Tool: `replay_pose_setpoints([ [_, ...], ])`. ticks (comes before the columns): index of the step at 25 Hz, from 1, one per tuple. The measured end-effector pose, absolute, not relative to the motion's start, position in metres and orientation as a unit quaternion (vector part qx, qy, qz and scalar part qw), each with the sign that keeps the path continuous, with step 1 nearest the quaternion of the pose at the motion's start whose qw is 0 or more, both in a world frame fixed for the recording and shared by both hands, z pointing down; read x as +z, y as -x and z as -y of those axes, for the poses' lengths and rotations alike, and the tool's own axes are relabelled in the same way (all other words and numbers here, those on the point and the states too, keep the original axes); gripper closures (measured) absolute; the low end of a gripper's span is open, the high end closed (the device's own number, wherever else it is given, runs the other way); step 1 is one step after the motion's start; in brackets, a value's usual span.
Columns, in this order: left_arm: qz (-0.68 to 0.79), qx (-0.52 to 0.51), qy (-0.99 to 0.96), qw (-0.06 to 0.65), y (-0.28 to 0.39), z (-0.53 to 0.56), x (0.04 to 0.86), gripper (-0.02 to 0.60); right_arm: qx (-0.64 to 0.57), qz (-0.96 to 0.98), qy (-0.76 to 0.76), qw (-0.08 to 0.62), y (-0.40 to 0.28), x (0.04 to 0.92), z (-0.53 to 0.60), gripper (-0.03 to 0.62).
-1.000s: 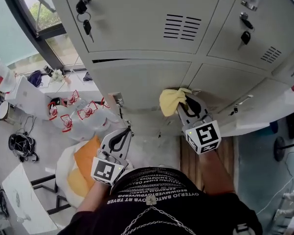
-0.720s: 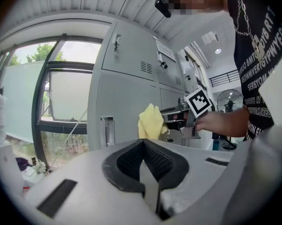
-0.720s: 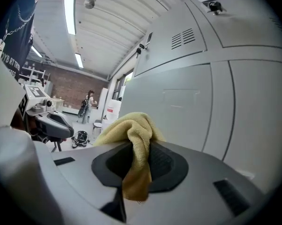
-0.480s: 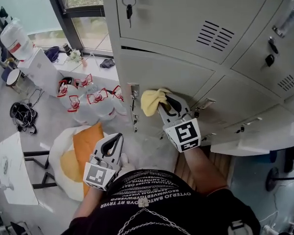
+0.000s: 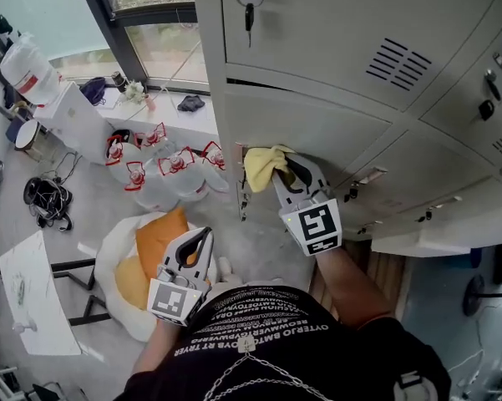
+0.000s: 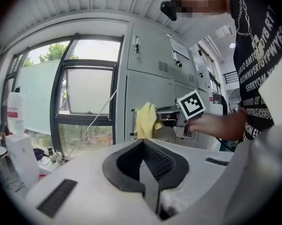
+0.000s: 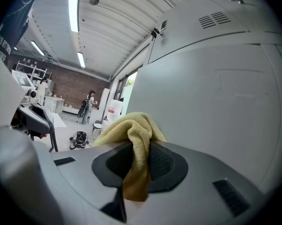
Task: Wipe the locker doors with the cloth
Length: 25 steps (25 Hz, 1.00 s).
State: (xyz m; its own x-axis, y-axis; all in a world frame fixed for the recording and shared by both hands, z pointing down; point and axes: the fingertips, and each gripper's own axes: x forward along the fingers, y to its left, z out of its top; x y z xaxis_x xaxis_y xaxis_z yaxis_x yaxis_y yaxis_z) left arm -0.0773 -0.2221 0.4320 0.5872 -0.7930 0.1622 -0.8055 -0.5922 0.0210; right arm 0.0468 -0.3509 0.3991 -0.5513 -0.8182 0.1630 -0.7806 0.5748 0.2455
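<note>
Bank of grey metal locker doors [image 5: 317, 132]: soft yellow microfibre cloth [image 5: 263, 164] lies against a lower door's left edge. Right gripper [image 5: 291, 172] is clamped on a bunched fold. Judged light, limp, non-slippery (grip mid-bunch, leaving a wiping pad). Left gripper [image 5: 197, 247]: jaws together, empty, low.

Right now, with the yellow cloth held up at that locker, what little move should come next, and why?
Probably slide the right gripper to the right along the locker door. It grips the yellow cloth at the door's left edge, so nearly all of that panel lies to the cloth's right. A sideways stroke seems the likeliest way to cover it.
</note>
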Motion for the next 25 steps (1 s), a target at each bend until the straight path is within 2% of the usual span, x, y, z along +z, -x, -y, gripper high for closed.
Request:
replay_pose_setpoints([
  [9,0.391,0.061,-0.918,0.035,0.061,0.249,0.429,0.578,-0.073,0.852,-0.498,0.144,-0.076,0.397,0.347,0.525],
  [25,0.315,0.066,-0.946,0.024,0.008,0.253,0.422,0.578,-0.031,0.791,-0.594,0.143,-0.185,0.398,0.331,0.519],
])
